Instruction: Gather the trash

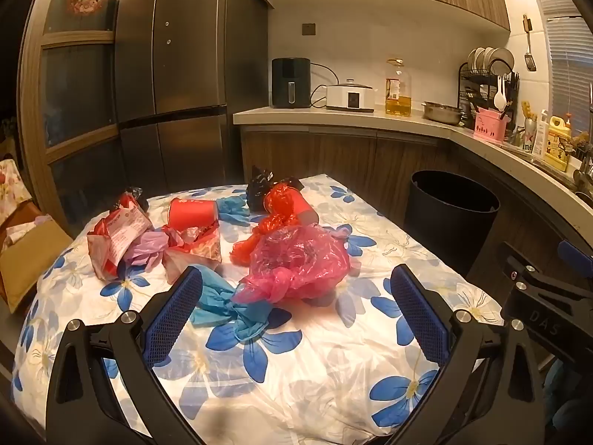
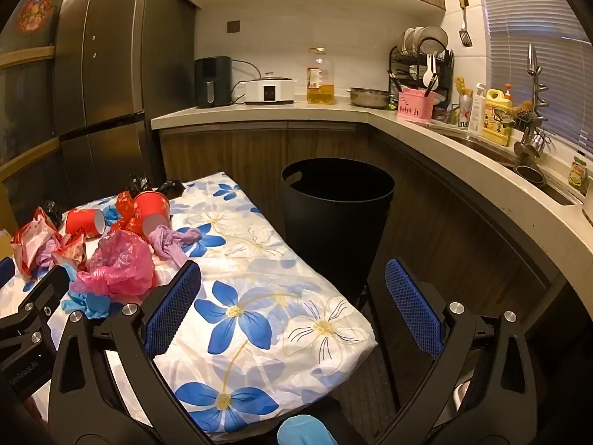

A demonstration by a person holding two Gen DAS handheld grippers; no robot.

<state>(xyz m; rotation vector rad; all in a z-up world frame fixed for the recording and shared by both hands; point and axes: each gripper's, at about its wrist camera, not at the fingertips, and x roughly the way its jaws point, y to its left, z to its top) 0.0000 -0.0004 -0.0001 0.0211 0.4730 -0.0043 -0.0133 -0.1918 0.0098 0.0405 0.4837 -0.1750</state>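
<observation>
Trash lies on a table with a blue-flower cloth [image 1: 296, 371]: a pink plastic bag [image 1: 300, 263], a blue glove [image 1: 229, 307], red paper cups [image 1: 192, 213], a purple glove [image 1: 148, 248], torn red packets [image 1: 115, 237] and a black bag [image 1: 259, 185]. My left gripper [image 1: 296, 311] is open and empty, just short of the pink bag and blue glove. My right gripper [image 2: 292, 304] is open and empty over the table's right edge, facing the black bin [image 2: 335, 215]. The pink bag [image 2: 118, 263] and the purple glove [image 2: 174, 241] also show in the right wrist view.
The black bin [image 1: 450, 215] stands on the floor right of the table. A kitchen counter [image 2: 407, 122] with appliances, oil bottle, dish rack and sink curves behind it. A dark fridge [image 1: 178, 74] stands at the back left. A chair [image 1: 26, 259] sits left of the table.
</observation>
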